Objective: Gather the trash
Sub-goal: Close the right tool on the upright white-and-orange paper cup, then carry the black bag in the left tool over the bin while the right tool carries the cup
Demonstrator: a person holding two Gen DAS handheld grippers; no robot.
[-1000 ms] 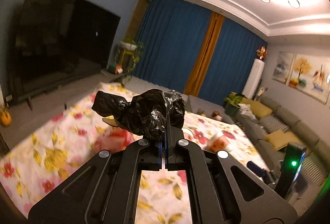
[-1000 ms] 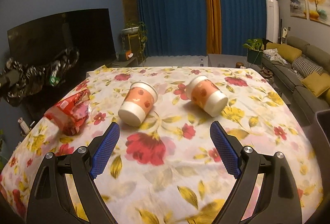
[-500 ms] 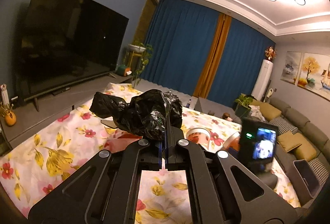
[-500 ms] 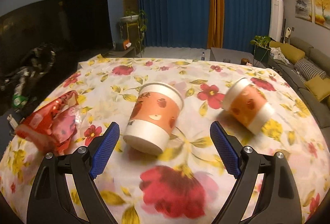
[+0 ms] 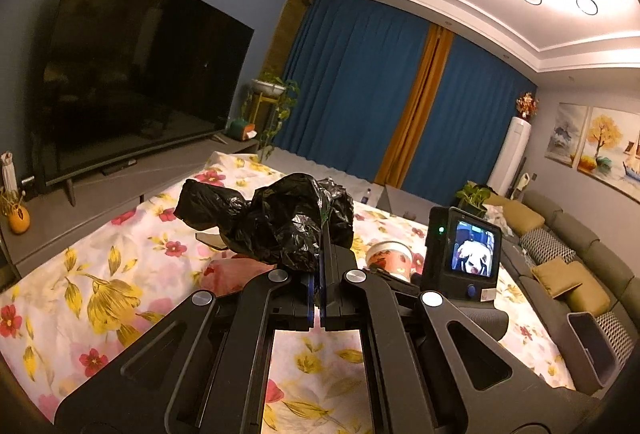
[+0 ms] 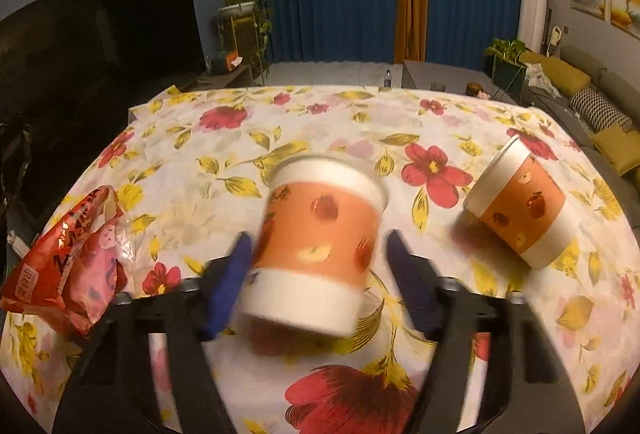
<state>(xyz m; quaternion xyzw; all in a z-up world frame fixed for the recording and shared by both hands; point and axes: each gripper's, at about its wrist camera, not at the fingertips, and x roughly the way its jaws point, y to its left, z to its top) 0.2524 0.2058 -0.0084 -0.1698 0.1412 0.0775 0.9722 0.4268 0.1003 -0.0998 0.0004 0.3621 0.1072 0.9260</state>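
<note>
Right wrist view: right gripper (image 6: 316, 278) closing, a tipped orange cup (image 6: 316, 246) between its blue pads (image 6: 228, 286), a gap visible on both sides. Red wrapper (image 6: 64, 266) lies left on the floral cloth (image 6: 320, 122); second cup (image 6: 520, 206) lies right, apart. Left wrist view: left gripper (image 5: 320, 274) fully closed, pinching a black bag (image 5: 280, 222) above the cloth.
</note>
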